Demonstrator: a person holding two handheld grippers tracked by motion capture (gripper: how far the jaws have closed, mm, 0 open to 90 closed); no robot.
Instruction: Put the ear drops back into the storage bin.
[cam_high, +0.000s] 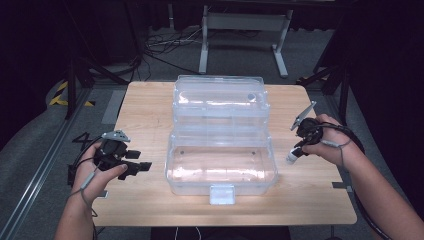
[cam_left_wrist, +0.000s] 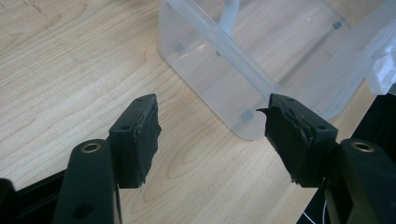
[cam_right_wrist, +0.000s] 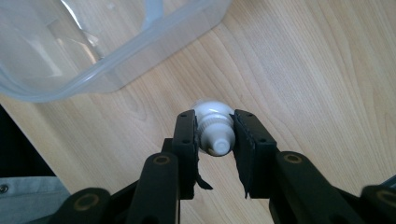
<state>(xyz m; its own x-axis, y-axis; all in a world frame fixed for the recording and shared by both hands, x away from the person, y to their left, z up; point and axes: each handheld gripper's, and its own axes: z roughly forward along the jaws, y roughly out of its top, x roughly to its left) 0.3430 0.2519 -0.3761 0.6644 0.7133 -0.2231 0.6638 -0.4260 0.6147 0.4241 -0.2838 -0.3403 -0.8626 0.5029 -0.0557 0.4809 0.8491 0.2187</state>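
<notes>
A clear plastic box stands open in the middle of the wooden table, its lid tipped back behind it. My right gripper hangs just off the box's right side, shut on a small white bottle. In the right gripper view the bottle sits squeezed between the two black pads, cap toward the camera, lifted above the wood. My left gripper rests at the table's left edge with its jaws open. Nothing lies between them in the left gripper view, where the gripper faces the box's corner.
The table has bare wood left and right of the box. A latch tab juts from the box's front wall. Metal frame legs and cables stand on the floor beyond the far edge.
</notes>
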